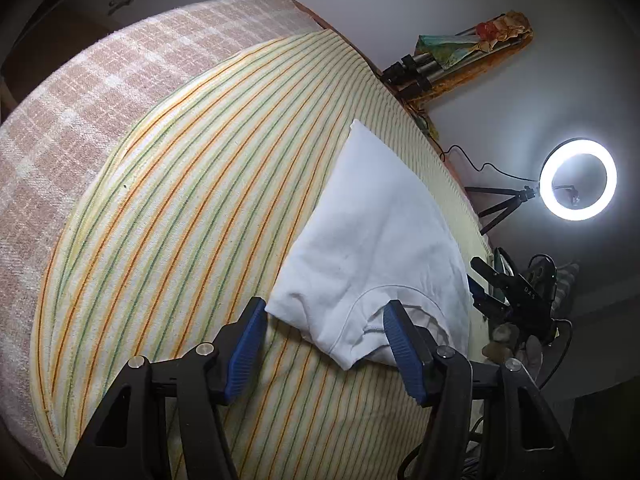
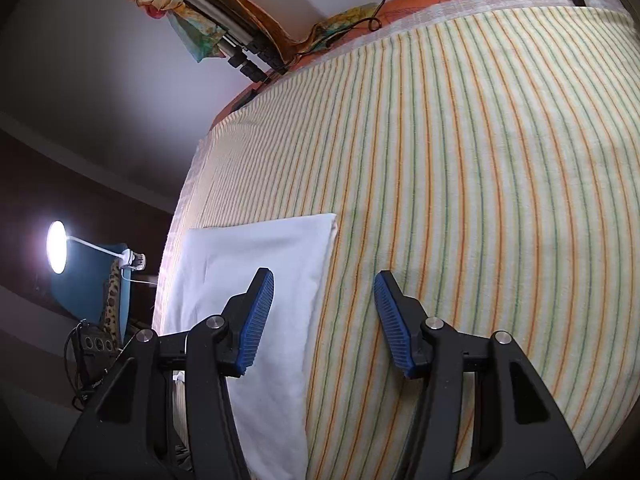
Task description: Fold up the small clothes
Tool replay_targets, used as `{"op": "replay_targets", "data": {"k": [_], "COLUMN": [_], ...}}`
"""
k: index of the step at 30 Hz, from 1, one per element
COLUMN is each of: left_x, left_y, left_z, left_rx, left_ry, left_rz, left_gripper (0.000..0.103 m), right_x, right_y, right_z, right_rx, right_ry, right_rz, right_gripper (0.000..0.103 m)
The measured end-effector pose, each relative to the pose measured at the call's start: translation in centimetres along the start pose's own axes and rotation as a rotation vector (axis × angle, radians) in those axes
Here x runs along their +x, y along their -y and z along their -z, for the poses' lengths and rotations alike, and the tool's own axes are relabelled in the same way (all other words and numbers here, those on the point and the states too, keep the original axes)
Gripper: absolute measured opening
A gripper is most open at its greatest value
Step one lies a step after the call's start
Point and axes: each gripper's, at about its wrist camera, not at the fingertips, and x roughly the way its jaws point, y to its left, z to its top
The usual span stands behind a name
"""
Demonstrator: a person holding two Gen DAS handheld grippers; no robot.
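White cotton shirt (image 1: 376, 248) lay folded, both grippers (image 1: 324, 344) (image 2: 324, 320) open and empty; the next fold wanted corners pinched evenly.

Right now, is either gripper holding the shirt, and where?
Nothing held. Left gripper and right gripper are both open over the white shirt, pads clear of it.

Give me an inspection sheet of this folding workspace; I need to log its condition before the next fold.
Surface: striped cloth over a checked blanket.
Job's things: white T-shirt, partly folded, neckline toward the left gripper.
Clutter: nothing seen on the cloth.
Grippers: left gripper open, one finger over the collar; right gripper open, straddling the shirt's edge, holding nothing.
Cables: black cable by the ring light.
Surroundings: folded tripod, desk lamp, power strip.
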Motion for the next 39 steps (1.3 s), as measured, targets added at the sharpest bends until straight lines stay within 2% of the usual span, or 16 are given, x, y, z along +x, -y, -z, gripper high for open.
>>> {"op": "replay_targets", "data": {"k": [7, 9, 11, 13, 14, 15, 16, 17, 18, 21, 22, 32, 39], "left_x": [1.3, 1.6, 2.0, 2.3, 2.5, 2.7, 2.8, 2.9, 2.8, 2.4, 2.3, 0.3, 0.1], "left_y": [1.4, 1.8, 2.1, 2.1, 2.2, 2.3, 2.3, 2.3, 2.4, 2.6, 2.7, 6.6, 8.9], "left_z": [-0.2, -0.2, -0.2, -0.4, -0.4, -0.5, -0.6, -0.7, -0.8, -0.8, -0.8, -0.1, 0.6], "left_rx": [0.029, 0.044, 0.054, 0.068, 0.073, 0.075, 0.078, 0.083, 0.089, 0.109, 0.121, 0.271, 0.32], "left_ry": [0.0, -0.007, -0.01, -0.02, -0.027, -0.028, -0.03, -0.028, -0.023, 0.001, 0.009, 0.089, 0.091], "left_rz": [-0.005, -0.011, -0.015, -0.01, -0.016, -0.019, -0.022, -0.03, -0.037, -0.052, -0.058, -0.065, -0.025], "left_gripper": [0.061, 0.053, 0.05, 0.043, 0.035, 0.029, 0.025, 0.017, 0.015, 0.013, 0.012, 0.009, 0.008], "right_x": [1.0, 1.2, 1.5, 1.7, 1.9, 2.0, 2.1, 2.4, 2.6, 2.7, 2.5, -0.6, -2.6], "right_y": [0.0, 0.0, -0.1, -0.3, -0.6, -0.7, -0.9, -1.0, -1.2, -2.2, -2.5, -6.3, -7.9], "right_z": [-0.6, -0.7, -0.7, -0.6, -0.6, -0.6, -0.6, -0.6, -0.6, -0.6, -0.7, -0.8, -0.9], "right_rx": [0.02, 0.029, 0.034, 0.028, 0.022, 0.018, 0.015, 0.013, 0.009, -0.033, -0.045, -0.139, -0.177], "right_ry": [0.01, 0.008, 0.004, -0.001, -0.007, -0.01, -0.018, -0.031, -0.038, -0.041, -0.035, 0.053, 0.103], "right_rz": [-0.05, -0.073, -0.094, -0.105, -0.107, -0.109, -0.112, -0.115, -0.11, -0.058, -0.049, -0.037, -0.008], "right_gripper": [0.055, 0.055, 0.055, 0.055, 0.055, 0.053, 0.044, 0.038, 0.029, 0.012, 0.009, 0.006, 0.005]}}
